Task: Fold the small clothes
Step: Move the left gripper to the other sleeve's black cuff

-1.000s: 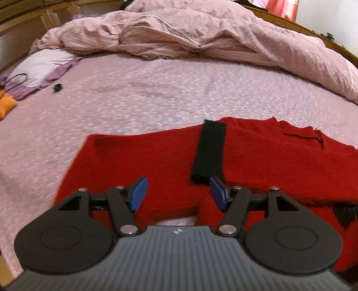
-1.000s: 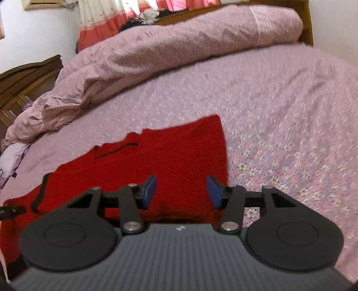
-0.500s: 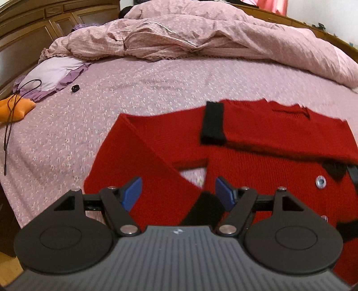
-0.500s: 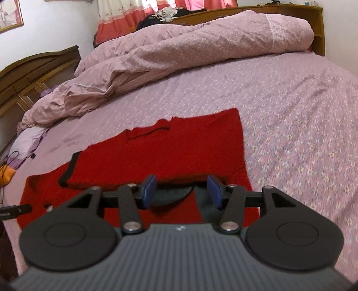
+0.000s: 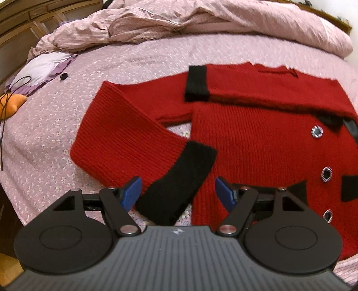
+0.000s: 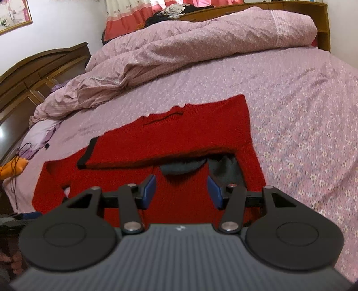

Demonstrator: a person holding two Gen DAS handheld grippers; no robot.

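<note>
A red knitted cardigan [image 5: 257, 143] with black cuffs and silver buttons lies flat on the bed. One sleeve is folded across its upper part, its black cuff [image 5: 197, 83] near the middle. The other sleeve [image 5: 125, 136] angles toward me, and its black cuff [image 5: 179, 185] lies below and between the blue pads of my left gripper [image 5: 179, 194], which is open and not pressing on it. In the right wrist view the same cardigan [image 6: 179, 138] spreads out ahead, and my right gripper [image 6: 181, 191] hovers open over its near part with nothing gripped.
A rumpled pink duvet [image 5: 201, 20] is heaped along the far side of the bed. A pale purple cloth [image 5: 44, 65], an orange item with a black cord [image 5: 11, 105] and a small black object [image 5: 63, 76] lie at the left. A wooden headboard [image 6: 33, 73] stands at the left.
Both grippers have drawn back toward the near edge of the bed, so more of the cardigan shows. The left jaws stand wider than a second ago, with the near sleeve's cuff now lying between them.
</note>
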